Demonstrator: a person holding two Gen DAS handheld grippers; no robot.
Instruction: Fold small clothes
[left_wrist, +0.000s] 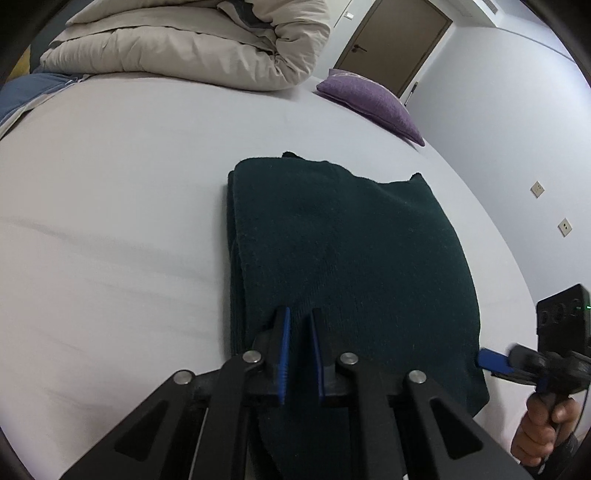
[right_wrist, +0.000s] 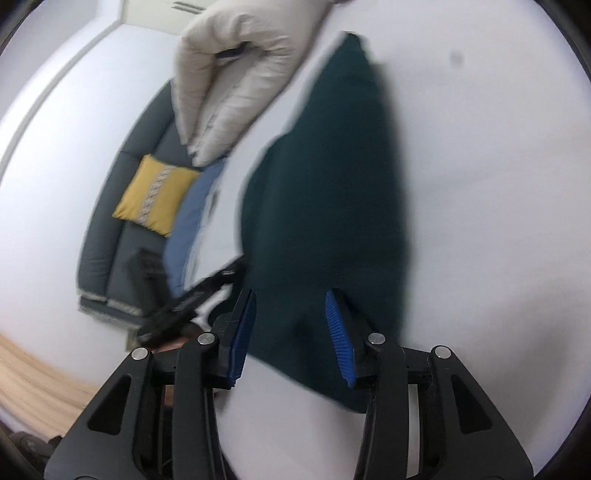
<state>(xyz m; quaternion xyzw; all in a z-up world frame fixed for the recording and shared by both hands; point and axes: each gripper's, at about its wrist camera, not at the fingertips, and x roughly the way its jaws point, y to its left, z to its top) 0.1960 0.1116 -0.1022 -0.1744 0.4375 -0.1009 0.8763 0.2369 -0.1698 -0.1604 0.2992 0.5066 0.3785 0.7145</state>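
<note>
Folding looks well along: the dark green garment lies on the bed as a thick rectangle, with stacked layers showing along its left edge and two small corners poking out at the far edge. The left gripper hangs over the near end of the cloth with a narrow gap between its blue fingers; no fabric is seen clamped in that gap, though whether the tips touch the knit I cannot tell. The right gripper has its fingers spread wide over the garment's near right corner, holding nothing; its view is smeared by motion. A rolled beige duvet and a purple cushion sit well apart at the far side. By my reading, what remains is either one more fold or a tidy-up: the next move calls for both grippers to pinch all layers of the near edge together, so the stack does not slide apart when lifted.
</note>
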